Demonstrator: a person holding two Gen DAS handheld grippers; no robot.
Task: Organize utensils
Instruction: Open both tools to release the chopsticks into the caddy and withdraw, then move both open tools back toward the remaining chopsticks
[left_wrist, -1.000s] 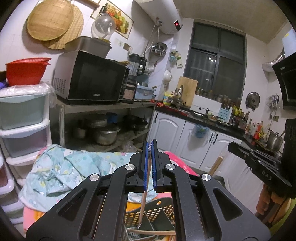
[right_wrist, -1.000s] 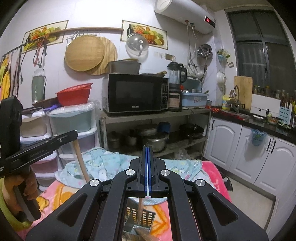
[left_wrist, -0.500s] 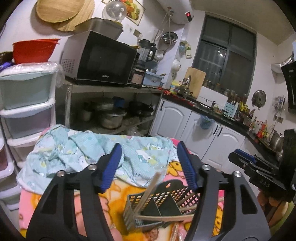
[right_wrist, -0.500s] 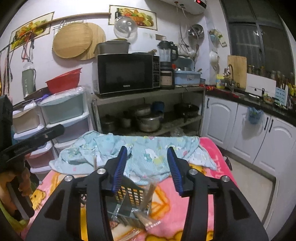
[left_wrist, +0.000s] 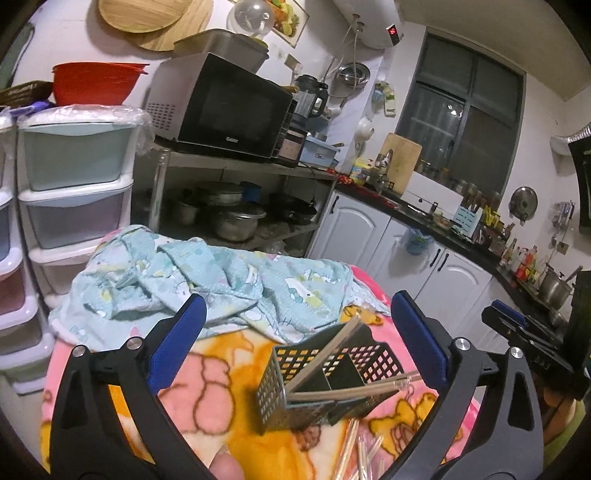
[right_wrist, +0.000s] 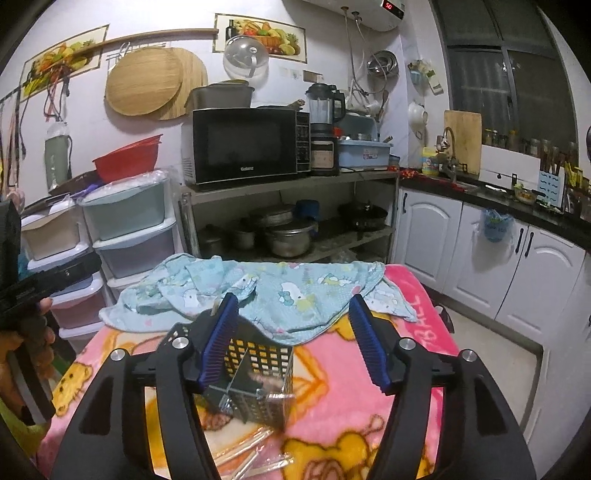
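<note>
The left gripper (left_wrist: 295, 328) is opening to a wide spread with nothing pinched; the right gripper (right_wrist: 293, 332) is opening too, its pads clear of everything. Between both pairs, at six o'clock, stands the black perforated utensil caddy (left_wrist: 332, 380), divided into compartments. One wooden chopstick (left_wrist: 323, 354) leans up toward one o'clock inside it, and another lies across its rim. More wrapped chopsticks (left_wrist: 360, 454) lie loose just in front.

They look light, stiff and thin, likely to roll or slip, so mid-shaft is probably the best hold. The caddy seems light enough to tip.

Underneath is a soft pink cartoon blanket (right_wrist: 332, 369), with a crumpled blue cloth (right_wrist: 280, 288) at twelve o'clock. Beyond are a microwave (right_wrist: 245, 146) and white cabinets (right_wrist: 491, 258) in a cluttered kitchen.
</note>
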